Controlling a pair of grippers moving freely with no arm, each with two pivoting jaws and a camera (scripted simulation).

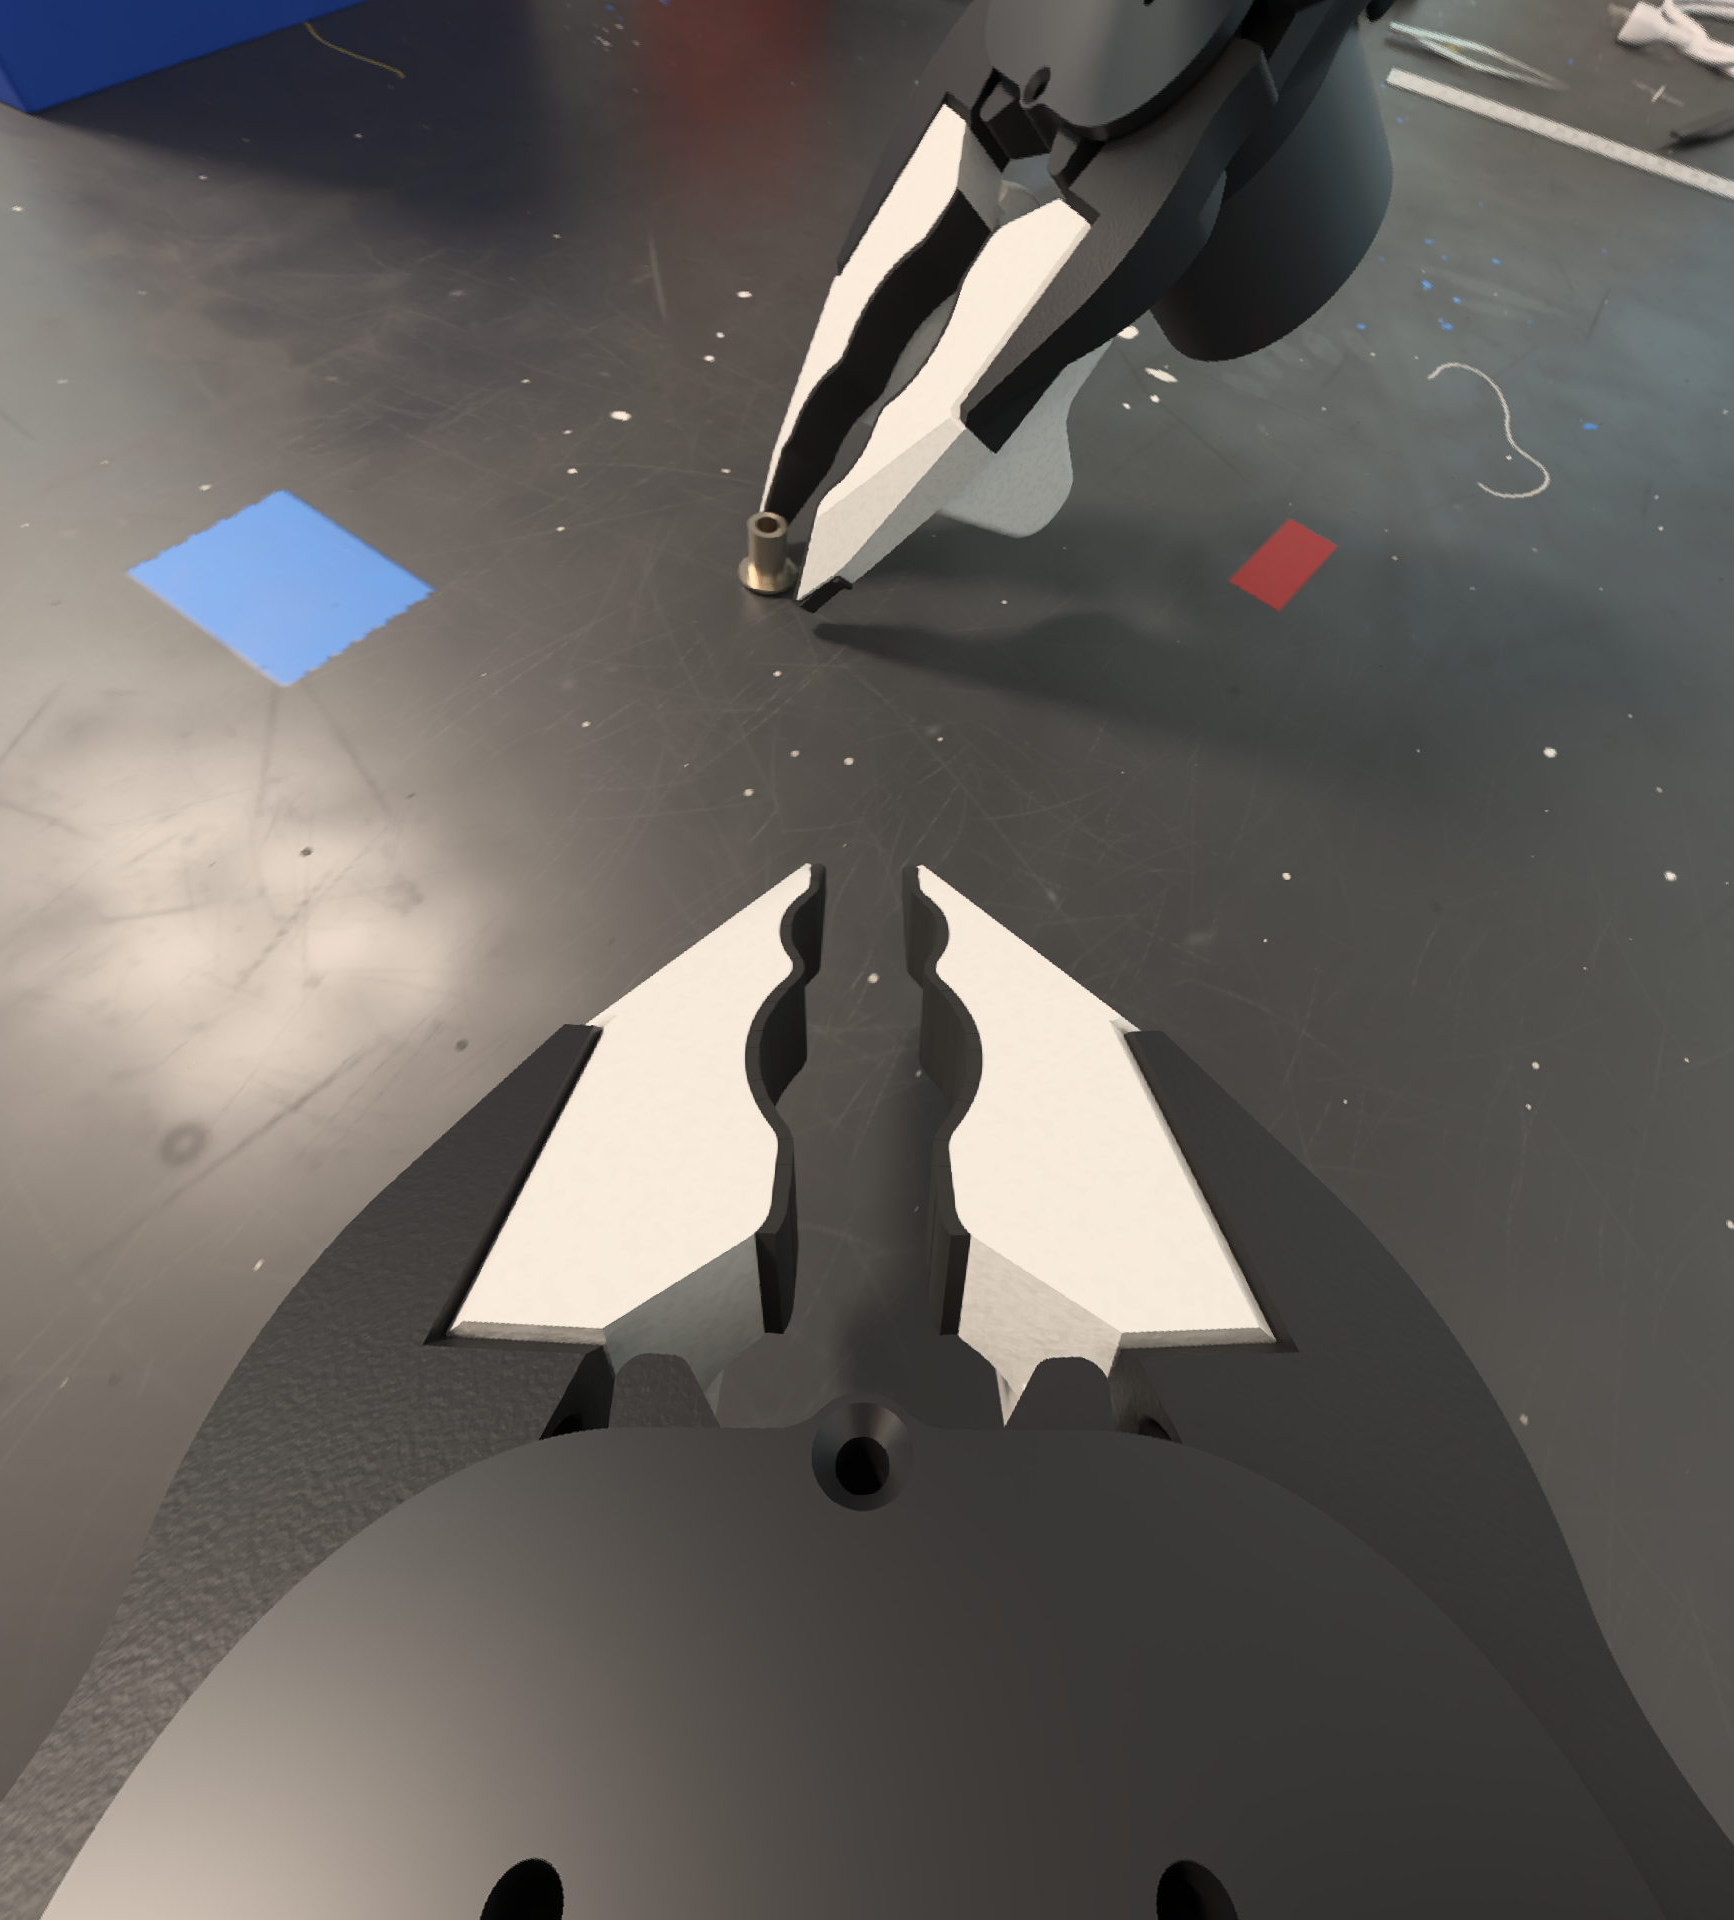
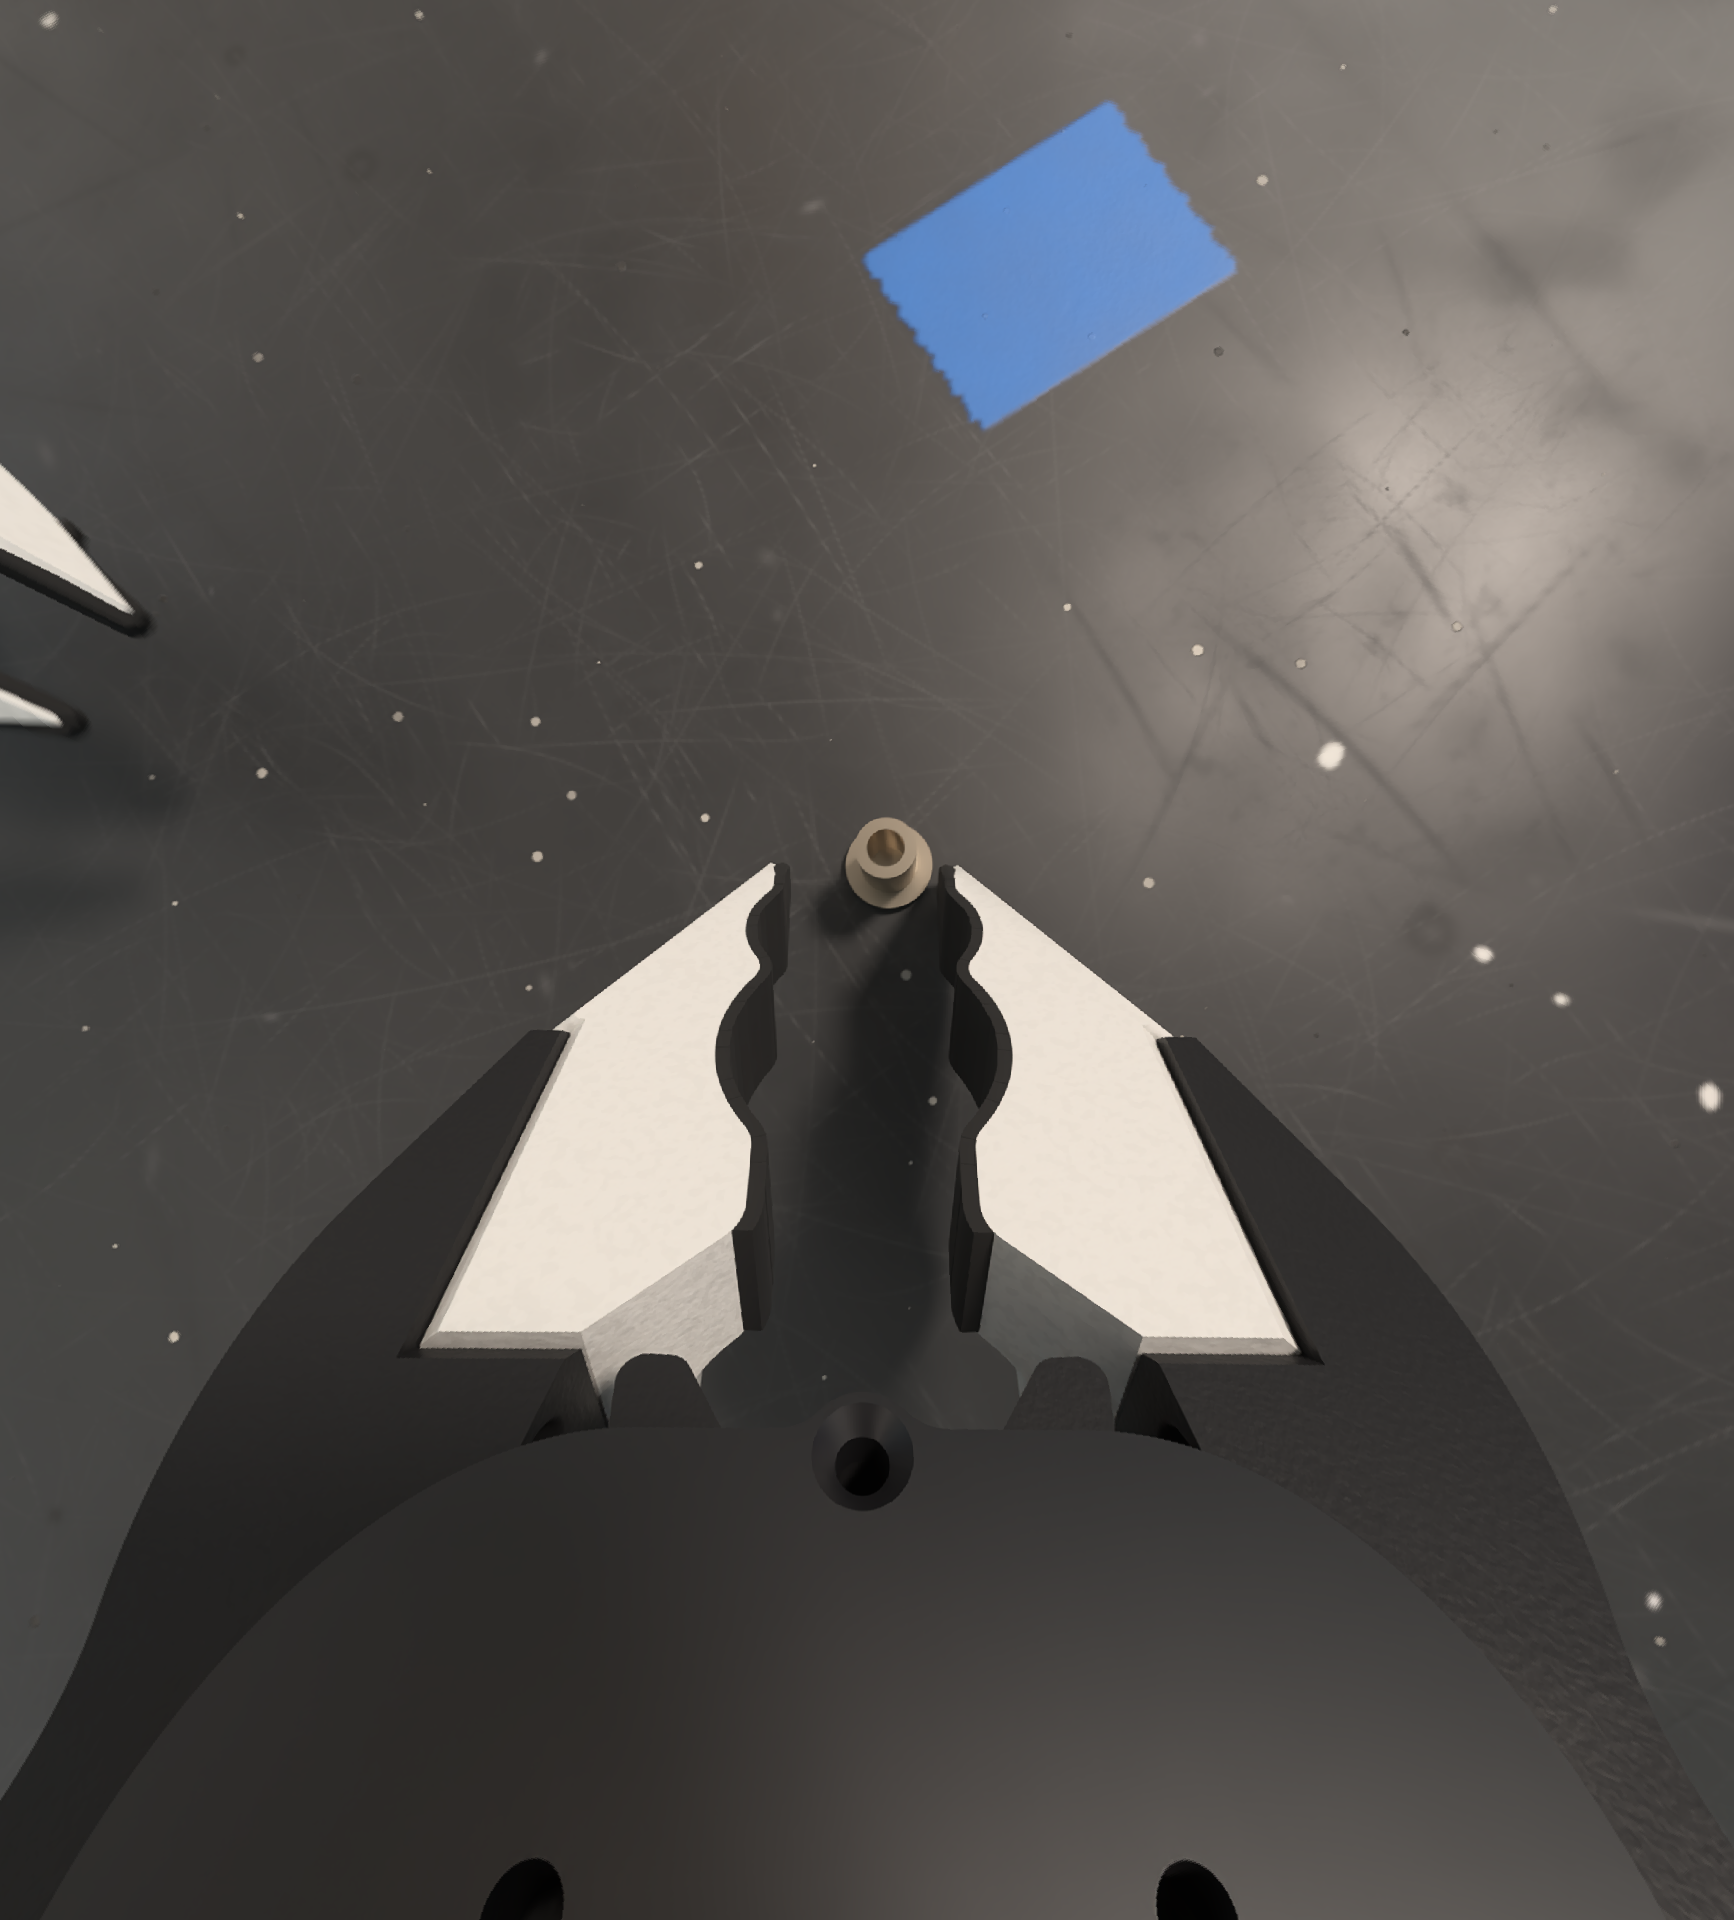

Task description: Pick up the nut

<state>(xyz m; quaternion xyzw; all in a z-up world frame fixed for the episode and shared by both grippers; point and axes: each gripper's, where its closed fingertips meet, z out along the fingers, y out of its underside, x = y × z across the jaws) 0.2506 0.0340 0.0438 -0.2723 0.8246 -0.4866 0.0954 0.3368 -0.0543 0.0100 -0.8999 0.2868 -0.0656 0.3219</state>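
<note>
Nut (image 2: 888,879) stands upright on table (image 2: 427,468), between the open right gripper (image 2: 865,883) fingers; center first, then close. Left gripper (image 1: 863,883) idles open.

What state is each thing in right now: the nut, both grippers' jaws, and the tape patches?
nut: upright on its flange on the table, not lifted, just at the right gripper's tips.
right gripper: jaws open, tips down at the table either side of the nut, not closed on it.
left gripper: jaws open, empty, back from the nut.
blue patch: flat on the table.
red patch: flat on the table.
</note>
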